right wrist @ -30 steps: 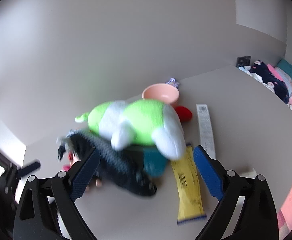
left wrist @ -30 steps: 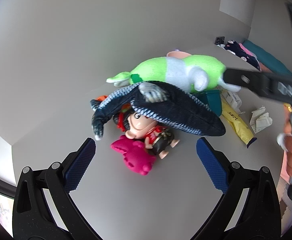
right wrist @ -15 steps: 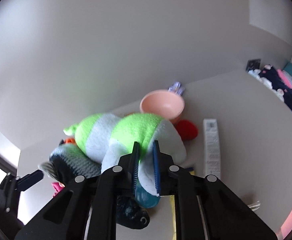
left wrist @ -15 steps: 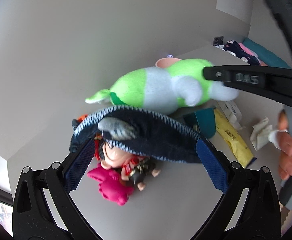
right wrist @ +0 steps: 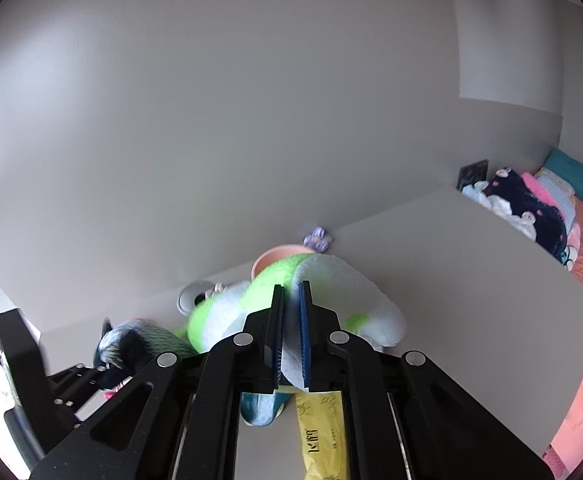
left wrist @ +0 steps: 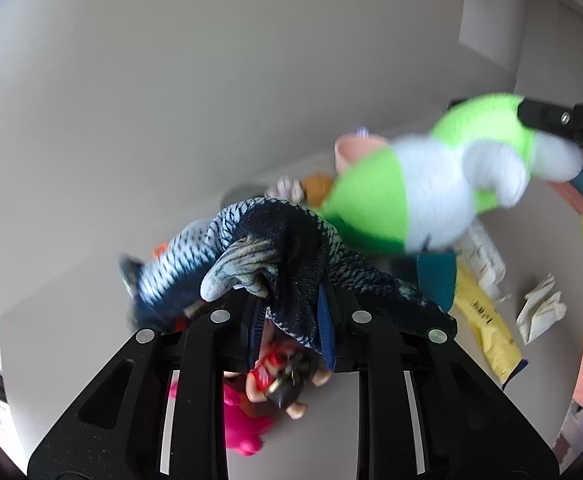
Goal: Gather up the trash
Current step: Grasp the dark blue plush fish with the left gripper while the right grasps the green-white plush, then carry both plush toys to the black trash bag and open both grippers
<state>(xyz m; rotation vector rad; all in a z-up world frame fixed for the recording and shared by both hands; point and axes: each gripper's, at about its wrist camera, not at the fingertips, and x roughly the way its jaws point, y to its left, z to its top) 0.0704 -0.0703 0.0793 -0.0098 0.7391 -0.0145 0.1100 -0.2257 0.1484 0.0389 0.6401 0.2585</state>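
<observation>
Over the grey table (right wrist: 471,280), my right gripper (right wrist: 290,332) is clamped on the green-and-white plush toy (left wrist: 431,192); my left gripper (left wrist: 291,328) is closing on the dark scaly plush fish (left wrist: 287,240), probably clearing toys off the yellow wrapper (left wrist: 485,324) and crumpled paper (left wrist: 541,308).

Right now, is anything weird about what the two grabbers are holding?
Yes. The job is picking up trash, but the left gripper is closing on a dark blue fish toy, and the right gripper is clamped on a green and white stuffed toy. The yellow wrapper and crumpled paper lie untouched on the table.
</observation>
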